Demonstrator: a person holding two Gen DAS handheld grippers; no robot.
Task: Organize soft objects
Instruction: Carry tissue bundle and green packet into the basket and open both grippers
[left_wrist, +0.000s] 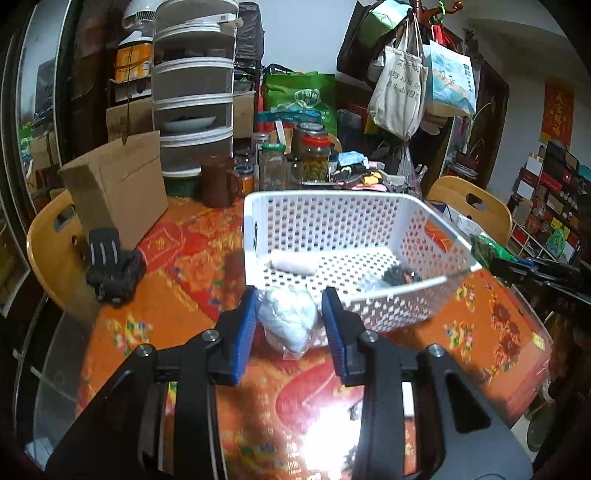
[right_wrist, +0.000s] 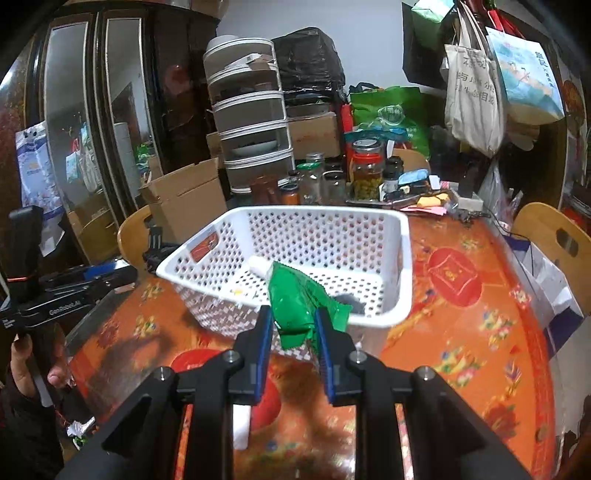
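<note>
A white perforated basket (left_wrist: 325, 201) stands on the red-orange table; it also shows in the right wrist view (right_wrist: 400, 258). Inside lie a white roll (left_wrist: 293, 263), a dark soft item (left_wrist: 400, 275) and a pale bag beside it. My left gripper (left_wrist: 290, 314) is shut on a white soft bundle in clear plastic (left_wrist: 288, 317), held at the basket's near wall. My right gripper (right_wrist: 293, 323) is shut on a green plastic packet (right_wrist: 299, 306), held above the basket's near rim. The white roll (right_wrist: 258, 264) and the dark item (right_wrist: 351, 301) show past the packet.
A cardboard box (left_wrist: 118, 188) and a black folded item (left_wrist: 110, 267) sit left of the basket. A brown mug (left_wrist: 219, 181) and glass jars (left_wrist: 314, 158) stand behind it. Wooden chairs (left_wrist: 469, 201) flank the table. The other gripper (right_wrist: 74, 291) shows at the left.
</note>
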